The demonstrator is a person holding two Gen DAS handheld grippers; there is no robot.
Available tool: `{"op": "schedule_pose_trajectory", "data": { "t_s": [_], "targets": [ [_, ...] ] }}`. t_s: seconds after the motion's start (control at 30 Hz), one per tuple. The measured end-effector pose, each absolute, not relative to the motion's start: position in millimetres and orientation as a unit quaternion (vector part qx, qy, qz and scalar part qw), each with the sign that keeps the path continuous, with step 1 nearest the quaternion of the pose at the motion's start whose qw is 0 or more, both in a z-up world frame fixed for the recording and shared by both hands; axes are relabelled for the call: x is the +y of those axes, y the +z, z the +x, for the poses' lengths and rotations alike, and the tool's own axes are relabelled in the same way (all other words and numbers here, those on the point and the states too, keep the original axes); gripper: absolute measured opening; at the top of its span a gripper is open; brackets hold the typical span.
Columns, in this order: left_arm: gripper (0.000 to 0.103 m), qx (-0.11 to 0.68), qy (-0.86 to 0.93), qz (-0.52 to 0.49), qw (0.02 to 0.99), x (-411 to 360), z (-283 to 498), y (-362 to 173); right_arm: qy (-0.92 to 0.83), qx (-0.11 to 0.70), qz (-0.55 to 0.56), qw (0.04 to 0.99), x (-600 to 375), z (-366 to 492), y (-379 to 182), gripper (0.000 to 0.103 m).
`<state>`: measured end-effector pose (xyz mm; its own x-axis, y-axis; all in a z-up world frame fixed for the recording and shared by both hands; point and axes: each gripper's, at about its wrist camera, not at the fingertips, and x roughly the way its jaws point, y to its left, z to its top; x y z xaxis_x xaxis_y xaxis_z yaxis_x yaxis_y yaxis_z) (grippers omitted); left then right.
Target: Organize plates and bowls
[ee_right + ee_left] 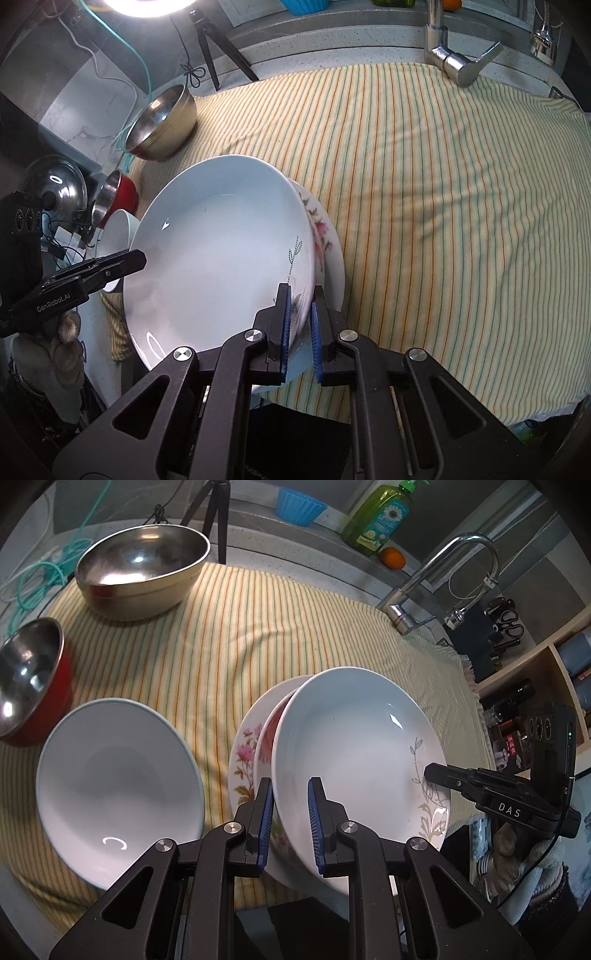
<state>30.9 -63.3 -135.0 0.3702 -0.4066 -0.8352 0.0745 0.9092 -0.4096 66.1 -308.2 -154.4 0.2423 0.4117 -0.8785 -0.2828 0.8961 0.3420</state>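
A white plate with a leaf pattern is tilted above a pink-flowered plate on the striped cloth; a red-flowered plate shows between them. My left gripper straddles the white plate's near rim, blue pads a little apart. My right gripper is shut on the same white plate's patterned rim, above the flowered plate. The right gripper also shows in the left wrist view. A white bowl lies to the left.
A large steel bowl and a red steel-lined bowl stand at the back left of the striped cloth. A faucet, a soap bottle, a blue cup and a tripod line the back edge.
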Motion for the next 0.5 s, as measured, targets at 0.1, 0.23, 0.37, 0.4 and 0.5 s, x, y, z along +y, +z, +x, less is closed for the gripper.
{"op": "schedule_pose_trajectory", "data": {
  "t_s": [0.1,0.23,0.37,0.4,0.5],
  "targets": [
    [0.017,0.542,-0.144,-0.153,0.813,-63.3,29.2,-136.7,0.220,0.576,0.045,0.786,-305.4,64.3,-158.2,0.010],
    [0.017,0.544,-0.140,-0.153,0.813,-62.2,28.2,-138.6,0.220,0.577,0.032,0.786,-301.4,63.9,-160.1,0.010],
    [0.017,0.548,-0.135,-0.150,0.812,-64.3,27.8,-143.2,0.219,0.574,0.018,0.789,-299.6,63.8,-160.0,0.010],
    [0.017,0.546,-0.134,-0.148,0.813,-65.3,27.9,-142.8,0.218,0.573,0.016,0.790,-299.6,63.8,-159.8,0.010],
    [0.017,0.546,-0.129,-0.145,0.815,-65.7,28.8,-142.4,0.217,0.572,0.007,0.791,-297.8,63.9,-159.2,0.011]
  ]
}}
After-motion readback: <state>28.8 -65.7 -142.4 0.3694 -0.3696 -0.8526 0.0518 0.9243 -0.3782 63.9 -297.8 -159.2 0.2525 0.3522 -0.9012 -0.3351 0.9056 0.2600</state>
